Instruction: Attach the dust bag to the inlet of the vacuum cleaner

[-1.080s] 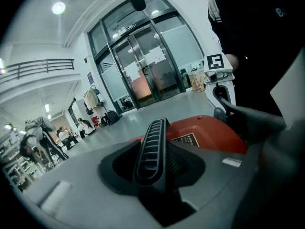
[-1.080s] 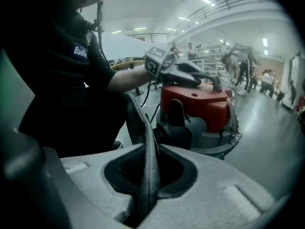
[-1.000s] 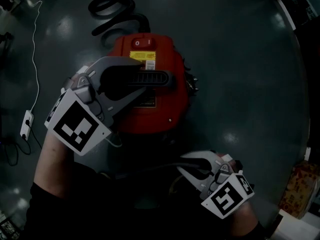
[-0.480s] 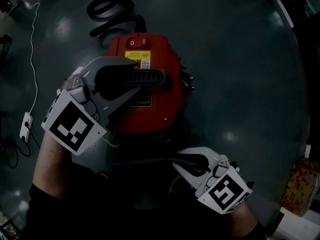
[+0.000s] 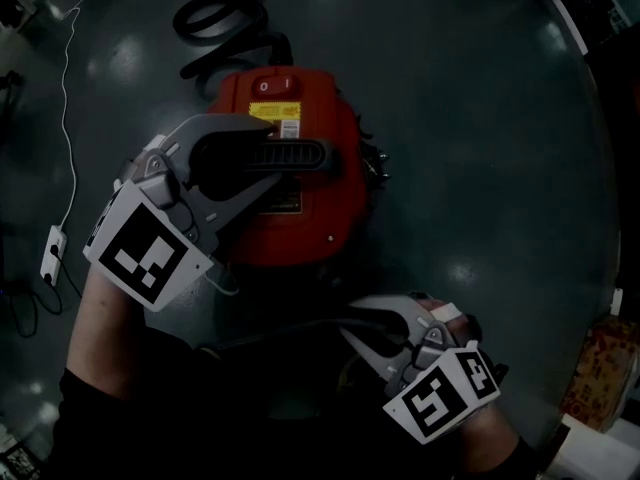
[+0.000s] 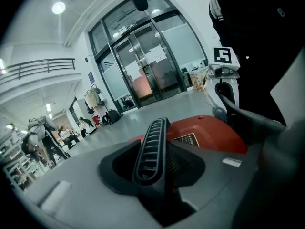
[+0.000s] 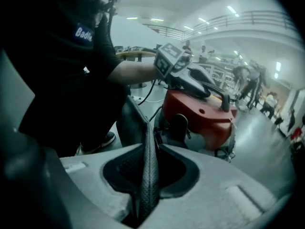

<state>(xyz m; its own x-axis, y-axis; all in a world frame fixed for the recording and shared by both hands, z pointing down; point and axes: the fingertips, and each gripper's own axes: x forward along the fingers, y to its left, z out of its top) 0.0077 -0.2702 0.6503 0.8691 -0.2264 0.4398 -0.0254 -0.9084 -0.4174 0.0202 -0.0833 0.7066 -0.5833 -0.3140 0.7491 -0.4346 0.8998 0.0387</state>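
Observation:
The red vacuum cleaner (image 5: 300, 198) stands on the dark floor. My left gripper (image 5: 265, 158) is shut on its black ribbed handle (image 5: 300, 154), which fills the jaws in the left gripper view (image 6: 150, 151). Nearer me, my right gripper (image 5: 365, 330) has the thin dark edge of the dust bag (image 5: 290, 336) between its jaws, and they are opening. In the right gripper view that textured edge (image 7: 148, 161) runs straight up through the jaws and still touches both sides. The rest of the bag is lost in shadow against my dark clothes.
A black hose (image 5: 225, 18) coils behind the vacuum. A white cable runs down to a power strip (image 5: 52, 248) at the left. A printed box (image 5: 600, 368) sits at the right edge. Glass doors (image 6: 152, 66) and distant people (image 6: 43, 137) lie beyond.
The right gripper has shifted a little down and left, and its jaws stand slightly wider round the bag's edge. The left gripper keeps its hold on the handle.

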